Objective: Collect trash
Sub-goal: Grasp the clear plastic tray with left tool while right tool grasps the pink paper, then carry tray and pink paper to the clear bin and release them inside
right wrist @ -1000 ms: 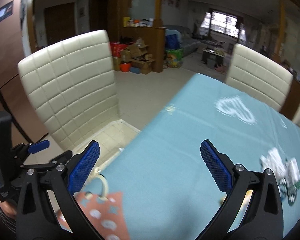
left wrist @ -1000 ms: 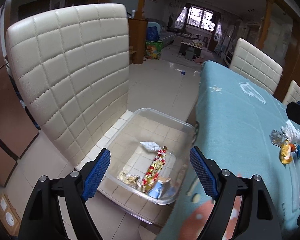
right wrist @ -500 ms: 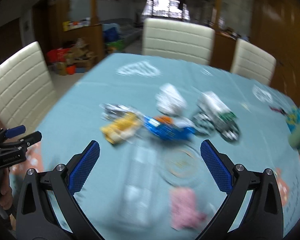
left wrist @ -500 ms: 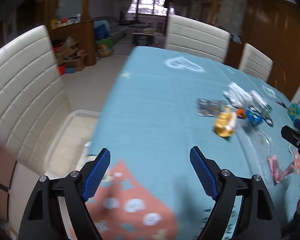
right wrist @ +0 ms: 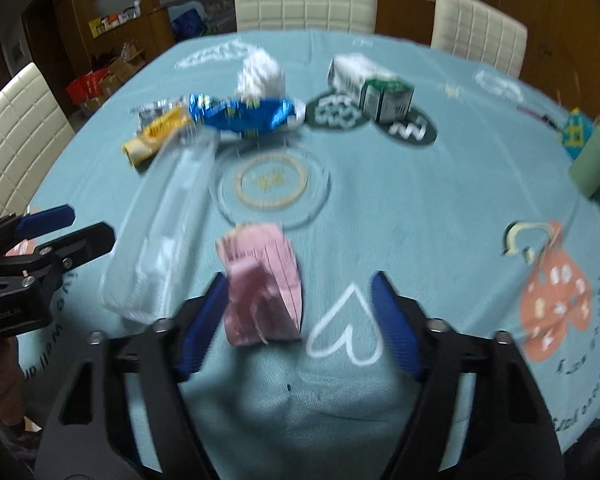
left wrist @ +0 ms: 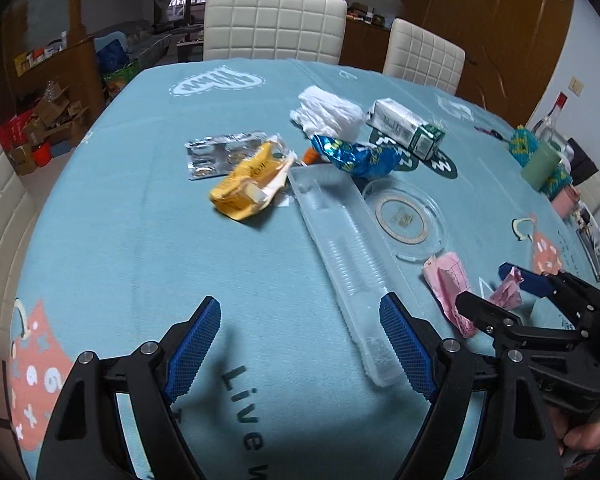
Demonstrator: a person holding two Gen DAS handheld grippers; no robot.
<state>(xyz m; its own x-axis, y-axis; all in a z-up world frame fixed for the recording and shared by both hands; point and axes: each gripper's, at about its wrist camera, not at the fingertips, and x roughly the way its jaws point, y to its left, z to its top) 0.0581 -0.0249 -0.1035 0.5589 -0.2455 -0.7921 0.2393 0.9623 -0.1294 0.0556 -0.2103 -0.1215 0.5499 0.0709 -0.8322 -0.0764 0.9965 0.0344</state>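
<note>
Trash lies on the teal tablecloth: a yellow wrapper, a foil blister pack, a blue wrapper, white crumpled paper, a green-and-white carton, a long clear plastic tray and a pink crumpled paper. My left gripper is open and empty above the near end of the clear tray. My right gripper is open, with the pink paper against its left finger. It also shows in the left wrist view.
A clear glass dish sits mid-table beside the tray. A green cup and bottle stand at the far right. Cream chairs stand at the far side and the left. The left gripper shows in the right wrist view.
Both grippers swung from the chair and the bin on it to the table, and now hover low over the trash. The right gripper has come down around the pink paper.
</note>
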